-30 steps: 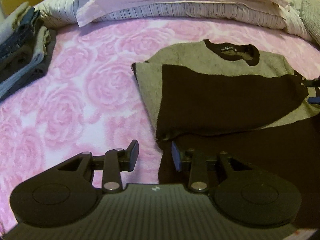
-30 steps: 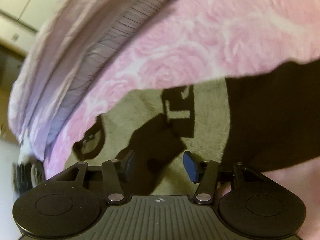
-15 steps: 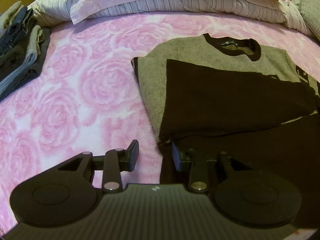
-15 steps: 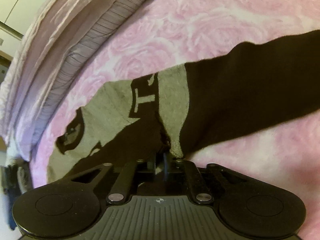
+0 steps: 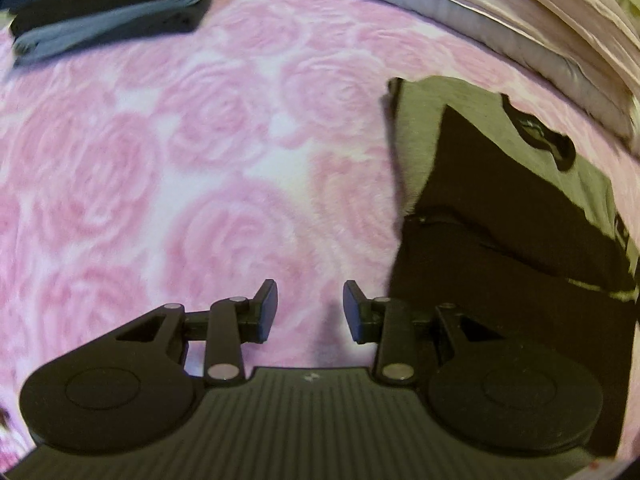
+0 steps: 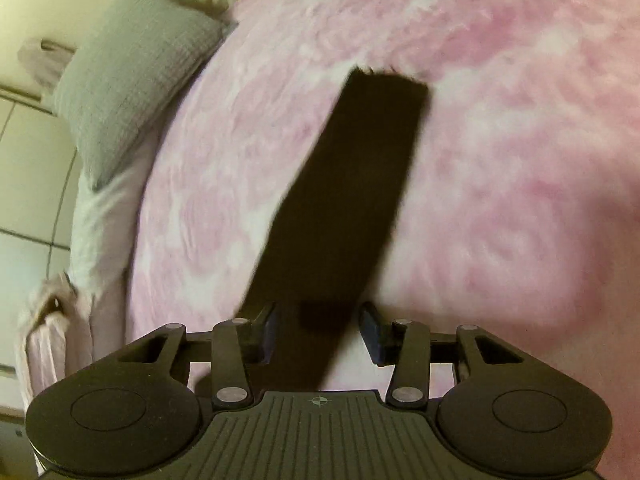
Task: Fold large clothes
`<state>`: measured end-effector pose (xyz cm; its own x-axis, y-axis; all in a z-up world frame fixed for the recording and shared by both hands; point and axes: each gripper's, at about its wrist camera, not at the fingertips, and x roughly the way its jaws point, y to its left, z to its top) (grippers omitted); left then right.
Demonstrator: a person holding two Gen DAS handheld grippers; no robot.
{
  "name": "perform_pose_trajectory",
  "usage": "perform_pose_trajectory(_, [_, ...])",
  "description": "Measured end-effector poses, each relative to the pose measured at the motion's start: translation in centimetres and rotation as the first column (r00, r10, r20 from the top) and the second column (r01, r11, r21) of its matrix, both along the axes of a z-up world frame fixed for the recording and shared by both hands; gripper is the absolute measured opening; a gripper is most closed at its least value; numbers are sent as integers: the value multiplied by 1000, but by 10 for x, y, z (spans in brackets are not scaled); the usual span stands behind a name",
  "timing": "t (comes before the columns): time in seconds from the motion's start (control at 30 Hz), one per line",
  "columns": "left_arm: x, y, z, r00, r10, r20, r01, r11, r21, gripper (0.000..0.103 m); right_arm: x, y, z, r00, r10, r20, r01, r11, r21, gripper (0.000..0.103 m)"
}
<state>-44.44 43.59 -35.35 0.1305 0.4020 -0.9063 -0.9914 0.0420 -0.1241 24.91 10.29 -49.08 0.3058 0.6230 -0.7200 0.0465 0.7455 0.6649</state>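
Note:
A grey sweater (image 5: pixel 416 132) with a dark brown lower half and sleeves lies flat on the pink rose blanket (image 5: pixel 200 160), at the right of the left wrist view. One dark sleeve (image 5: pixel 508 204) is folded across its chest. My left gripper (image 5: pixel 310 308) is open over bare blanket, just left of the sweater's dark hem edge. In the right wrist view the other dark sleeve (image 6: pixel 360 184) stretches straight out over the blanket (image 6: pixel 500 160). Its near end runs between the fingers of my open right gripper (image 6: pixel 319 320). This view is blurred.
A stack of folded dark and blue clothes (image 5: pixel 104 8) sits at the far left of the bed. Striped and pink pillows (image 5: pixel 520 16) line the head end. A grey pillow (image 6: pixel 128 76) and white bedding (image 6: pixel 100 220) lie beyond the sleeve, with a cupboard wall behind.
My right gripper, shut at the sweater's shoulder half a second ago, is now open and turned along the outstretched sleeve. My left gripper has shifted left off the hem, still open.

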Motion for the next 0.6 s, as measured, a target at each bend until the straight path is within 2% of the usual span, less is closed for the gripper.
perform_pose_trajectory(0.03, [-2, 0, 1, 1000, 11, 10, -11, 1000, -2, 31, 3, 4, -1, 1000, -14, -4, 14, 1000, 4, 41])
perform_pose_trajectory(0.1, [-5, 0, 2, 999, 27, 21, -27, 1000, -4, 31, 8, 13, -1, 1000, -22, 3, 22, 1000, -20, 3])
perform_pose_trajectory(0.13, [-7, 0, 3, 999, 35, 23, -35, 999, -3, 31, 10, 17, 3, 1000, -5, 23, 7, 998, -55, 3])
perform_pose_trajectory(0.2, [-10, 0, 7, 999, 44, 27, -44, 999, 3, 31, 4, 35, 26, 988, 73, 137, -50, 985, -163, 3])
perform_pose_trajectory(0.23, [-13, 0, 9, 998, 47, 31, -47, 999, 9, 31, -6, 52, 43, 962, 157, 223, -105, 968, -229, 3])
perform_pose_trajectory(0.27, [-15, -1, 10, 998, 51, 33, -51, 999, 12, 31, -17, 70, 63, 916, 258, 307, -163, 939, -302, 3])
perform_pose_trajectory(0.3, [-18, -1, 11, 998, 58, 34, -58, 998, 13, 31, -33, 97, 84, 841, 379, 386, -226, 895, -384, 3])
perform_pose_trajectory(0.37, [-24, -2, 12, 996, 76, 45, -77, 997, 11, 31, -72, 141, 119, 678, 551, 486, -331, 820, -467, 3])
perform_pose_trajectory(0.43, [-29, -3, 11, 993, 100, 63, -100, 995, 3, 31, -130, 186, 154, 476, 680, 558, -459, 733, -502, 3])
perform_pose_trajectory(0.5, [-33, -6, 9, 988, 124, 87, -124, 992, -7, 31, -189, 217, 178, 294, 736, 610, -556, 651, -517, 3])
perform_pose_trajectory(0.6, [-35, -10, 6, 984, 139, 112, -138, 990, -17, 31, -294, 246, 198, 3, 743, 669, -680, 492, -543, 5])
